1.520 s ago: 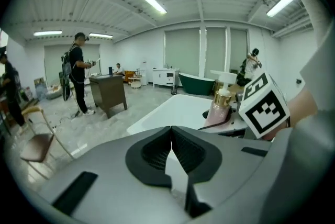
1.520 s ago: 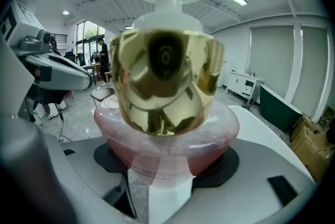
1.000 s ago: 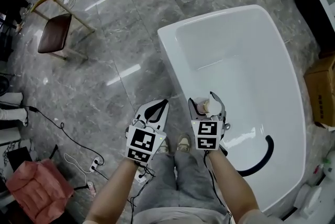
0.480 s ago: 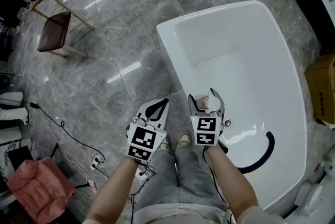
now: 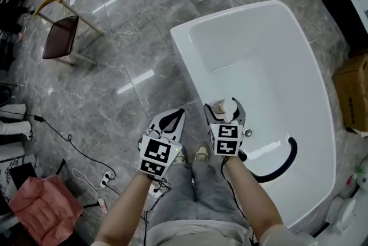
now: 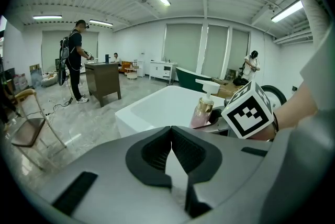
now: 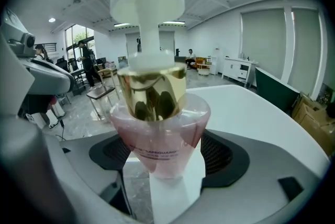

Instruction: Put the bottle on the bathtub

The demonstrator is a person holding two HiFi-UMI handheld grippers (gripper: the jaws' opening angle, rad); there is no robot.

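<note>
Marble floor [image 5: 132,32] surrounds the bathtub [image 5: 183,61]; the bottle [image 7: 157,131] stands on its 7 o'clock rim. On your right gripper [image 5: 222,106] the jaws have just been opening, wide around it. Your left gripper [image 5: 179,115], at the bottle's 9 o'clock, is closed and empty.

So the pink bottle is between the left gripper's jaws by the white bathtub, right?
Not the left: the pink bottle stands between the jaws of the right gripper, which have just been opening, by the white bathtub. The right gripper view shows it.

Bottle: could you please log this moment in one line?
bottle upright on bathtub rim | right gripper just opening, bottle between jaws | left gripper shut, empty
</note>
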